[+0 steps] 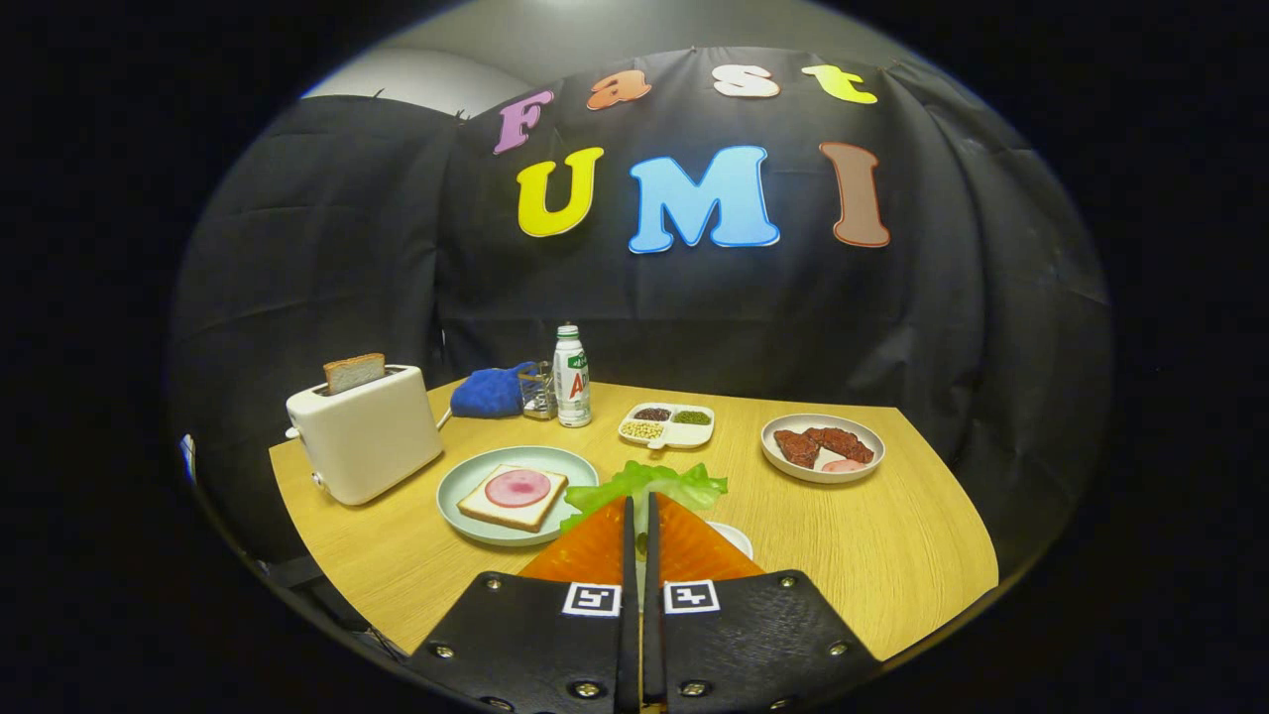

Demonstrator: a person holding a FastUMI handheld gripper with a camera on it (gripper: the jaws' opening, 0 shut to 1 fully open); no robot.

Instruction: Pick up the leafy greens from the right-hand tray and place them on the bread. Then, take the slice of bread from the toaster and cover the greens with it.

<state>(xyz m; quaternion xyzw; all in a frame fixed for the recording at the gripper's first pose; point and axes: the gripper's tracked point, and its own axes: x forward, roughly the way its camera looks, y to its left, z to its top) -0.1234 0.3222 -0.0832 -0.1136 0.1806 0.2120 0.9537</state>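
Greens (649,484) pinched between tongs (639,506) fingertips; leaves spreading just ahead.

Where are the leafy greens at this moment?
In the gripper view the leafy greens sit at the tips of the nearly closed gripper, just right of the plate holding bread.

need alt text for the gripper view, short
The gripper, jaws nearly closed, grips leafy greens above a wooden table. Left of it a plate holds bread with ham; further left, a toaster with a slice.
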